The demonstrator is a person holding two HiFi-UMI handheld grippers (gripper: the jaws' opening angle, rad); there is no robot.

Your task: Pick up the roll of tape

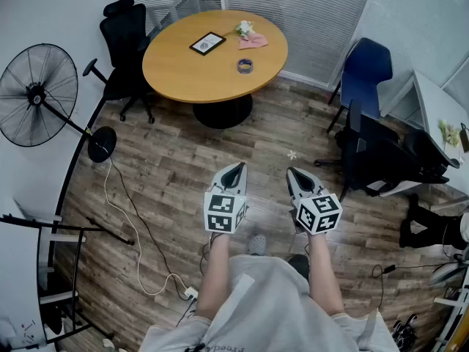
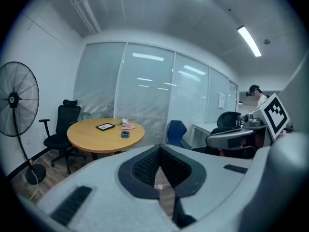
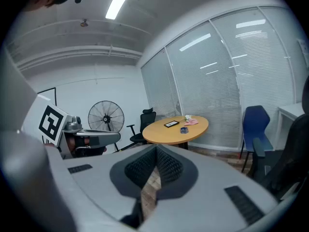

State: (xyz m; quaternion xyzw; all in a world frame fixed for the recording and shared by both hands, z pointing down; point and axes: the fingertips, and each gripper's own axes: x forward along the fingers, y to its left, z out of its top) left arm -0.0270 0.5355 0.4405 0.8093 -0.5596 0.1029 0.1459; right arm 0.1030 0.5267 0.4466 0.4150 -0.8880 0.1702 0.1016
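Wood-plank floor (image 1: 168,167) stretches from the person's feet to a round bench (image 1: 183,75) at the far side of the office, as the head view shows it. The tape (image 1: 245,66) sits on that bench, a small dark ring on the right half of the top, near a pink cloth (image 1: 253,42) and a black frame (image 1: 207,43). From where I stand nothing of the job looks done. The tape is untouched, and the walk over, the reach and the grasp are all left. The left gripper (image 1: 235,166) and right gripper (image 1: 292,171) are held side by side, low in front of the person. Both are aimed toward the bench and well apart from the tape.

The left gripper view has its fingers (image 2: 145,164) pressed together at the tips with nothing between them. Only floor shows through the slot lower down. The tape (image 2: 125,134) lies far beyond the tips and to their left, on the bench (image 2: 91,137).

The right gripper view shows its fingers (image 3: 170,167) likewise closed and empty. The tape (image 3: 184,130) appears above and a little right of the tips, on the bench (image 3: 164,133), again well off. I'd judge that whichever gripper takes the ring must first open its fingers.
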